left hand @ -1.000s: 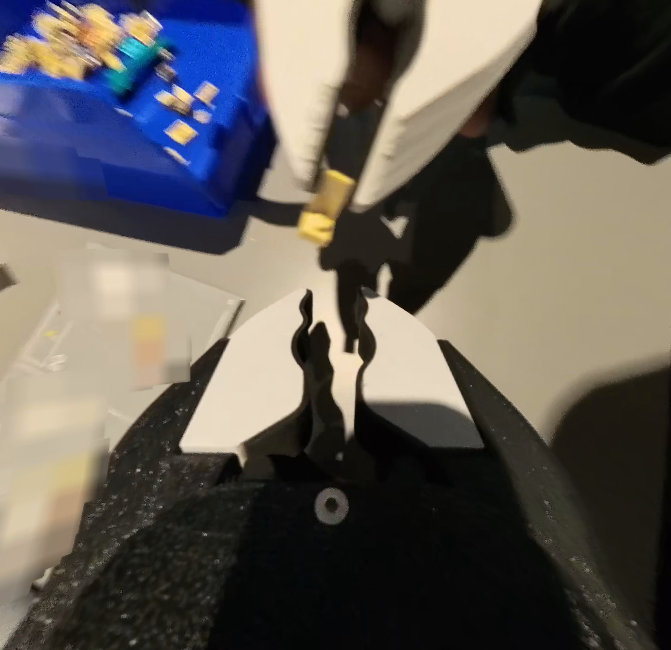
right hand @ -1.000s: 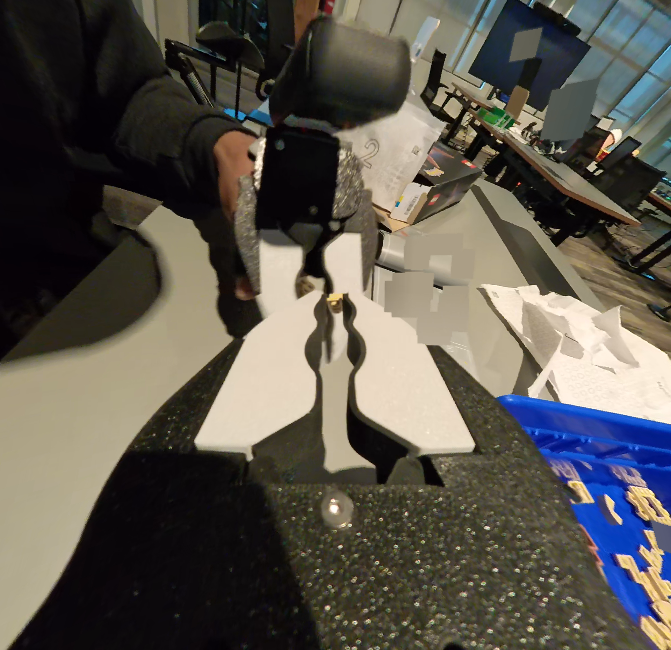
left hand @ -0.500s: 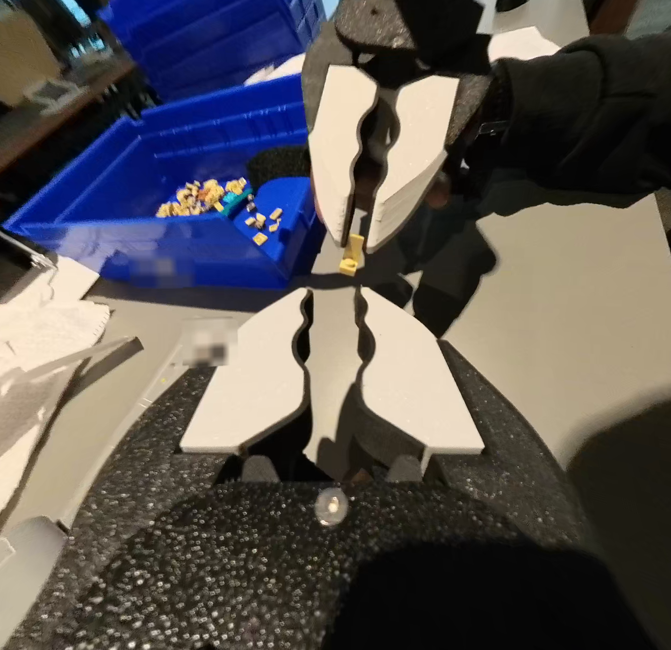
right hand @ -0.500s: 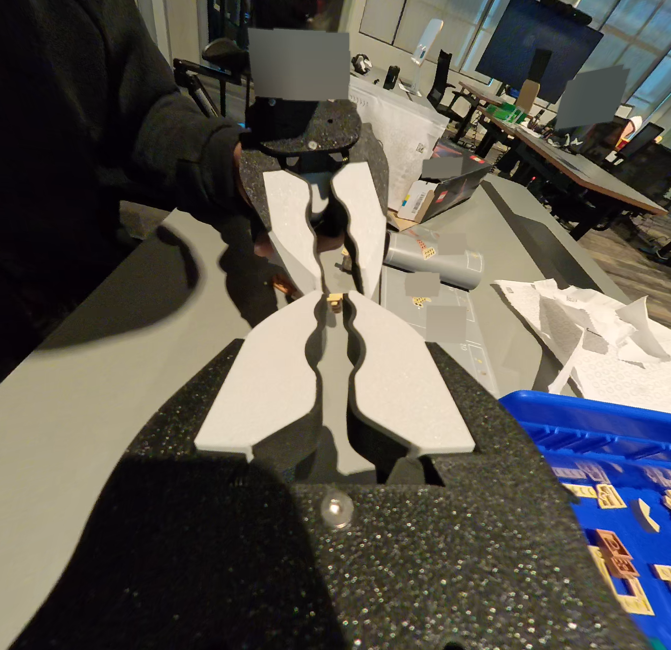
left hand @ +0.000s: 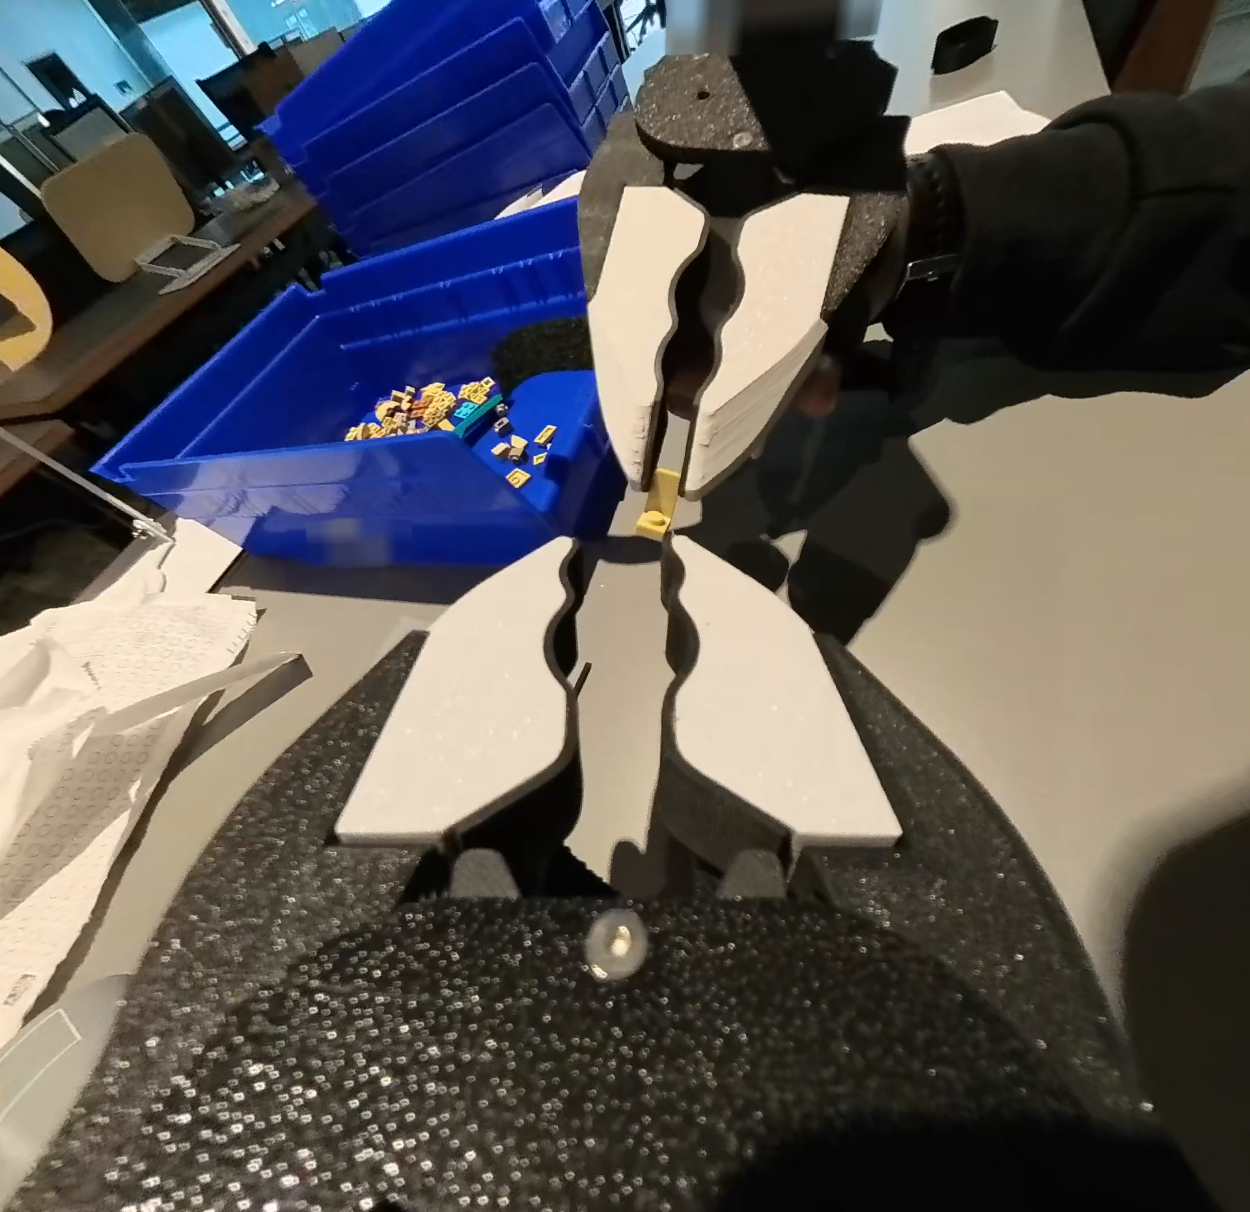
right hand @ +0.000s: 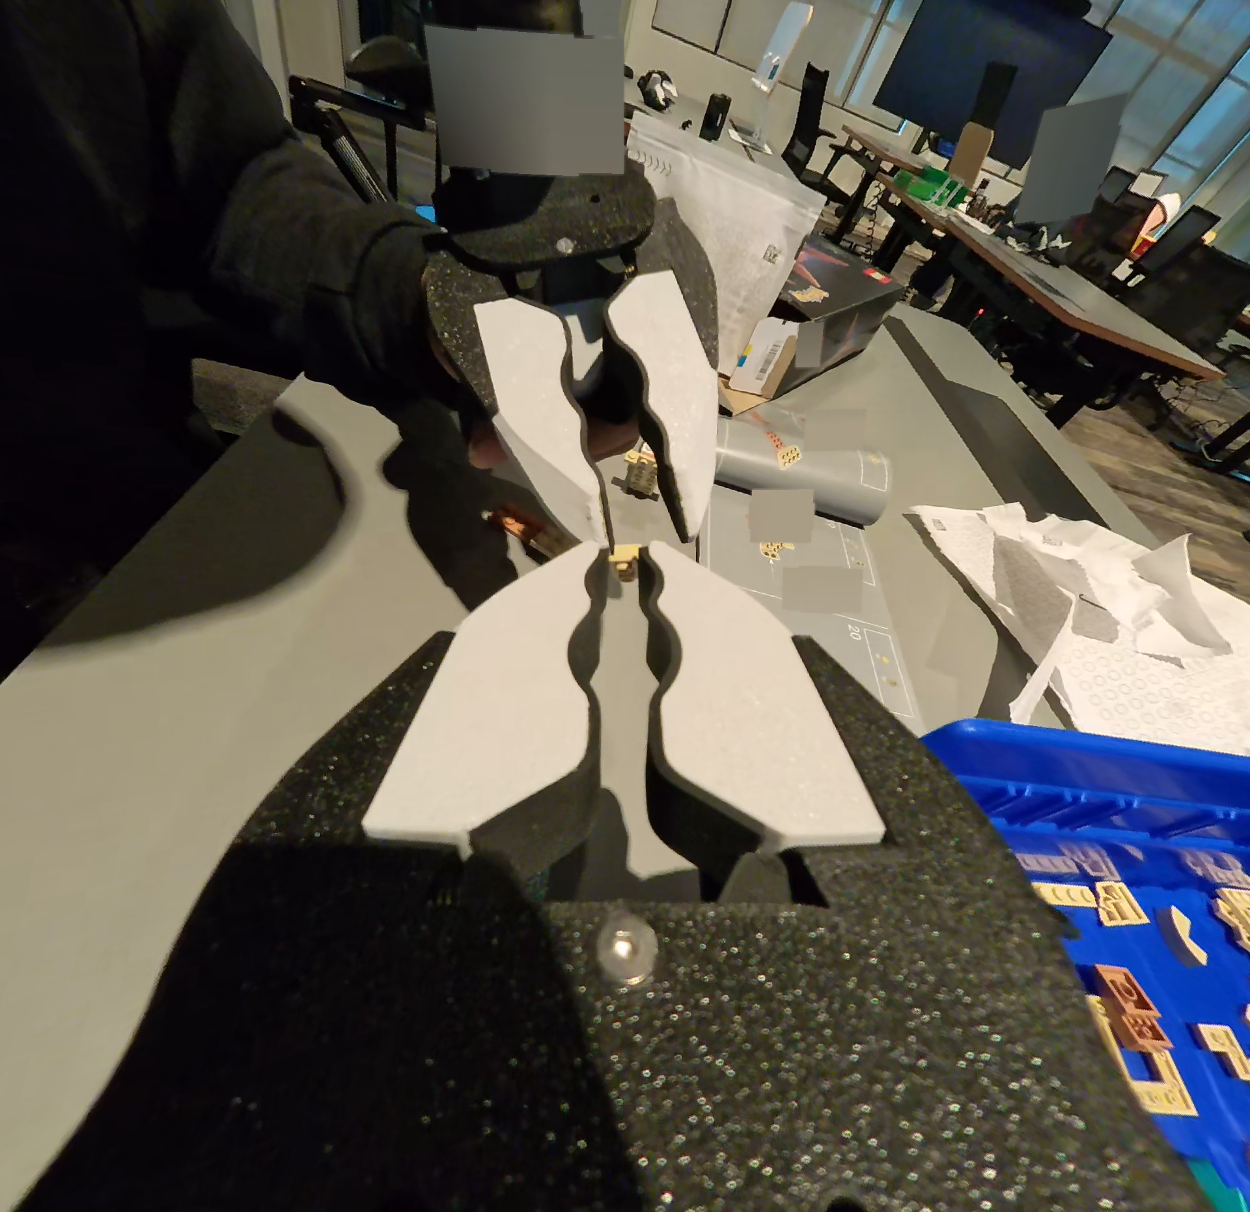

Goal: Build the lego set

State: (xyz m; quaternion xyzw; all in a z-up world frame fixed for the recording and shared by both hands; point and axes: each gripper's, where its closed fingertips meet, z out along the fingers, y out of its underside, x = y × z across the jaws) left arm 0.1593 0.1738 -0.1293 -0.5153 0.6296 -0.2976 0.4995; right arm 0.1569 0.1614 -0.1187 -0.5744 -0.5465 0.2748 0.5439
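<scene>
My right gripper [right hand: 622, 557] is pinched nearly closed on a small tan brick [right hand: 623, 562], which sits right at the fingertips. In the left wrist view the same gripper [left hand: 666, 496] hangs tip-down in front of me, with the brick [left hand: 657, 508] poking out below its tips, one stud visible on the lower end.

My left gripper [left hand: 619, 547] stands open, a clear gap between the fingers, nothing in it. Its right tip is just beside the brick; whether it touches, I cannot tell. From the right wrist view, the left gripper [right hand: 642, 526] comes down from above, tips apart, left tip close to the brick.

Both tools are held above the grey table [left hand: 1048, 570].

A blue bin [left hand: 325, 476] sits on the table to the left in the left wrist view, with a heap of tan pieces [left hand: 423, 411] and a few loose ones inside. A second stack of blue bins [left hand: 440, 117] stands behind it. Crumpled white paper bags [left hand: 101, 692] lie at the left edge.

In the right wrist view a small tan and grey assembly [right hand: 639, 472] rests on the table behind the left gripper, a brown piece [right hand: 524, 530] near it to the left. A grey instruction sheet [right hand: 812, 570] lies to the right, a dark box [right hand: 825, 327] beyond it.
</scene>
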